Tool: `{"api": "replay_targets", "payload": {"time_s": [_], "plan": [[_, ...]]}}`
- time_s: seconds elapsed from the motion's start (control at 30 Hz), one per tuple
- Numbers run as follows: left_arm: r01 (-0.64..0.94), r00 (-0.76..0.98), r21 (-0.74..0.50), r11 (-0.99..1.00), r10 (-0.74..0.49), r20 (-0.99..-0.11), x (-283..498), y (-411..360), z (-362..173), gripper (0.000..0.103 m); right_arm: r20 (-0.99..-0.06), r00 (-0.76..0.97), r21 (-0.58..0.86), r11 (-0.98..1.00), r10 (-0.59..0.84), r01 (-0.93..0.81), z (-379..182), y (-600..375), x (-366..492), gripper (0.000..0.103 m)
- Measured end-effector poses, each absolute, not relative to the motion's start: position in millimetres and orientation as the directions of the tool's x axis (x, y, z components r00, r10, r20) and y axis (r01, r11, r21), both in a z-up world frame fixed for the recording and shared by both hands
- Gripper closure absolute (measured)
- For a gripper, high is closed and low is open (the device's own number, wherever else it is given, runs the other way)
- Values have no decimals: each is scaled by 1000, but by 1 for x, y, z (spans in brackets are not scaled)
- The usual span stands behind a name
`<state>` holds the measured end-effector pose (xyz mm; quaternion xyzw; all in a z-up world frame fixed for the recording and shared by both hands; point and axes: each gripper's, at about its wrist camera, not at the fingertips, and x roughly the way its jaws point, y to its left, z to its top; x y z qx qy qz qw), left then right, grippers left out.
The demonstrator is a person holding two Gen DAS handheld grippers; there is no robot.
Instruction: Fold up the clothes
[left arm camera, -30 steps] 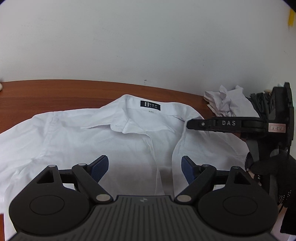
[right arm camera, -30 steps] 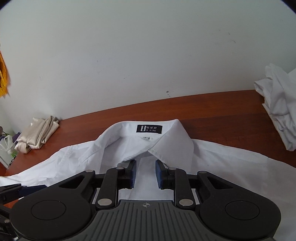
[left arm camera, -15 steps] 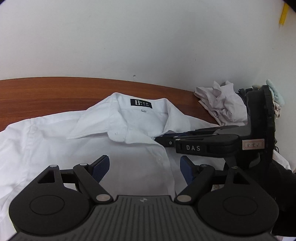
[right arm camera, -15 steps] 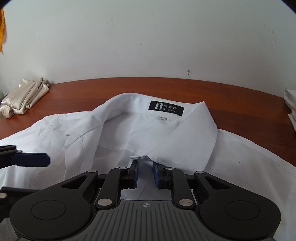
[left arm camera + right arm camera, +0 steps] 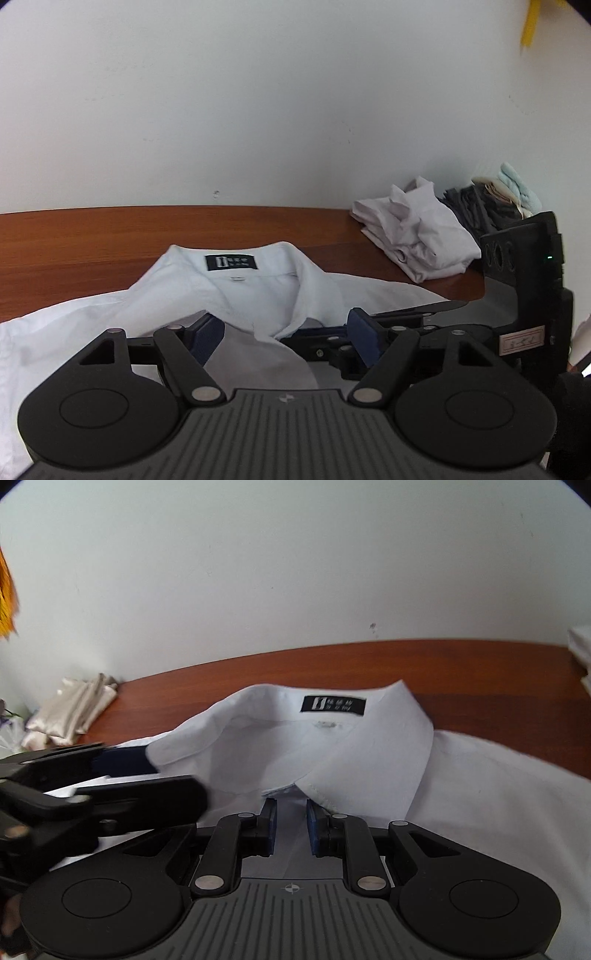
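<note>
Since a second ago my left tool (image 5: 286, 334) slid rightward to the white shirt's (image 5: 258, 291) collar, jaws closing slightly yet wide. My right tool (image 5: 291, 825) stays narrow around the placket, grip unclear, on the desk (image 5: 480, 672).

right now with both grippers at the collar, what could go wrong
The left gripper and right gripper sit very close at the white shirt collar, so they may collide. The left jaws have just been closing over the collar flap and may bunch it, spoiling the fold.
</note>
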<state>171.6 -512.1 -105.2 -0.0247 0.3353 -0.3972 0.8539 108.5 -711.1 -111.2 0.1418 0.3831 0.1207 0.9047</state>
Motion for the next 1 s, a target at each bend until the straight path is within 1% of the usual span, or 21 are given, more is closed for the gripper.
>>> {"api": "replay_targets", "payload": {"time_s": [0.1,0.23,0.33,0.47,0.57,0.8,0.87,1.0], "plan": [[687,437,-299,662,-706,-557,171,-518,-107,23,-658,671,372,922,342,-106,-107,-721,99,81],[696,402,-323,641,-721,-564,172,-517,-110,23,-647,681,372,922,341,-108,-96,-738,82,81],[688,395,-319,652,-705,-589,175,-523,-115,23,-646,697,348,933,312,-95,-87,-748,75,81],[639,409,-332,693,-672,-617,181,-535,-122,23,-648,707,317,944,282,-86,-81,-754,73,81],[600,413,-338,725,-642,-646,187,-545,-130,23,-670,693,260,958,267,-119,-81,-748,70,81],[512,403,-390,765,-615,-678,198,-550,-143,23,-704,632,220,946,324,-240,-91,-713,48,81],[506,392,-418,755,-633,-668,199,-547,-142,22,-711,629,178,946,314,-270,-95,-699,41,82],[505,358,-493,708,-692,-627,198,-531,-134,21,-712,661,31,951,237,-307,-100,-673,37,81]]}}
